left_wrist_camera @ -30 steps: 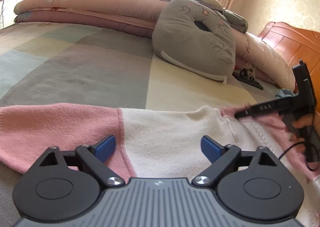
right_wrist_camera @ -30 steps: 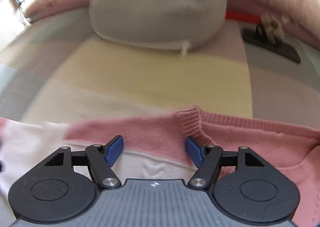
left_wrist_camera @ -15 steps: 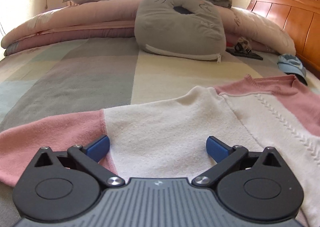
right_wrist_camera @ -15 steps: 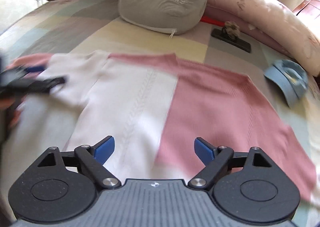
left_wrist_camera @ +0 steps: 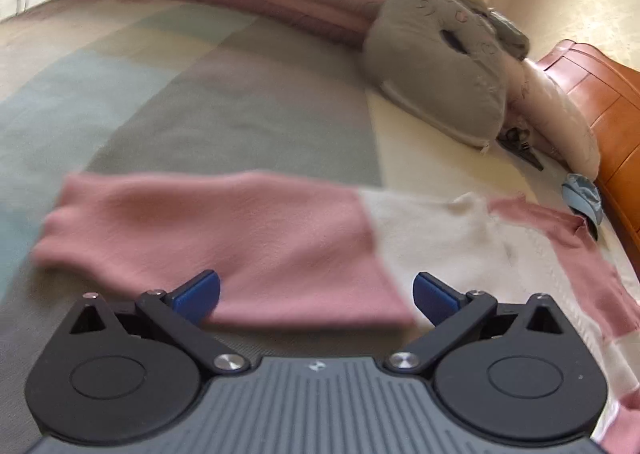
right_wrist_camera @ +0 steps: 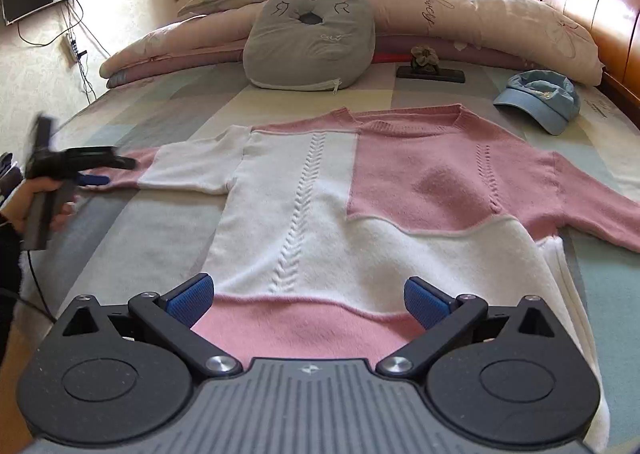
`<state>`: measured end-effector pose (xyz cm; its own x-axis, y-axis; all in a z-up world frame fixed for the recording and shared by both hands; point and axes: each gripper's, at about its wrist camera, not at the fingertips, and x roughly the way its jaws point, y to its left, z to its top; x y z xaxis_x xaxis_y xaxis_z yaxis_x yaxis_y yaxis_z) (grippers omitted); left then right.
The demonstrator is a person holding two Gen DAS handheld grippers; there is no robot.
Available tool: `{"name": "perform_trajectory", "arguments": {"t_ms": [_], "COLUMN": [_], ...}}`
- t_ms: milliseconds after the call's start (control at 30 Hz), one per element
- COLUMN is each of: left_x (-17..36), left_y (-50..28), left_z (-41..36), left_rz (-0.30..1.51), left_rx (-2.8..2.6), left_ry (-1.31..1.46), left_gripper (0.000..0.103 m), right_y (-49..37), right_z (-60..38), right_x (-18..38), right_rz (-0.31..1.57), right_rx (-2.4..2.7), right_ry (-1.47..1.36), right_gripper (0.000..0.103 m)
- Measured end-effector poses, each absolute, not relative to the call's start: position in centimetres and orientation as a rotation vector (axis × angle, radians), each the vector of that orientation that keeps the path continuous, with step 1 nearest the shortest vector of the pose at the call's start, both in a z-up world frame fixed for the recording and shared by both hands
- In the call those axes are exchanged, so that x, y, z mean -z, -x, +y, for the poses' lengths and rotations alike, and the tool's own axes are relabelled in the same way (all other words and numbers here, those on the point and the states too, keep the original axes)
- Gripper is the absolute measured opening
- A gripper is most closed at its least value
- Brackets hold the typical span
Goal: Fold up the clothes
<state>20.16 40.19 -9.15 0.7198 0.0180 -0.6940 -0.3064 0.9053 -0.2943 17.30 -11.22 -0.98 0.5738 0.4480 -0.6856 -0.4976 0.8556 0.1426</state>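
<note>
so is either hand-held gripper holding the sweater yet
Neither: the left hand-held gripper is open at the pink-and-white knitted sweater's pink sleeve, the right hand-held gripper open over its hem.

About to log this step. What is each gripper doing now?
Left gripper: open, holding nothing, at the pink sleeve.
Right gripper: open, holding nothing, over the sweater hem.

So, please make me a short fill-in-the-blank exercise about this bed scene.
1. The sweater lying flat on the bed is pink and ____.
2. The cap beside the sweater's collar is ____ in colour.
3. The left tool is at the sweater's ____.
4. The right tool has its jaws ____.

Missing words: white; blue; sleeve; open
</note>
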Motion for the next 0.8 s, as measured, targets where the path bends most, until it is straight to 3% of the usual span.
{"name": "perform_trajectory", "arguments": {"t_ms": [100, 233, 600, 800], "left_x": [8.5, 6.3, 9.6, 9.9], "left_y": [-19.3, -20.2, -25.1, -21.4], "left_z": [41.3, 42.0, 45.3, 50.2], "left_rz": [0.799, 0.716, 0.655, 0.621], "left_rx": [-0.284, -0.245, -0.113, -0.270], "left_ry": [0.403, 0.442, 0.788, 0.825], "left_gripper": [0.102, 0.102, 0.102, 0.101], "right_y": [-17.7, -18.3, -18.9, -19.7], "right_z": [-12.0, -12.3, -10.4, -11.1], "right_x": [1.6, 2.8, 2.0, 2.3], "right_rz": [0.803, 0.832, 0.813, 0.809], "right_rx": [-0.529, -0.528, -0.604, -0.600], "right_ry": [0.054, -0.032, -0.097, -0.132], "right_gripper": [0.103, 0.103, 0.103, 0.103]}}
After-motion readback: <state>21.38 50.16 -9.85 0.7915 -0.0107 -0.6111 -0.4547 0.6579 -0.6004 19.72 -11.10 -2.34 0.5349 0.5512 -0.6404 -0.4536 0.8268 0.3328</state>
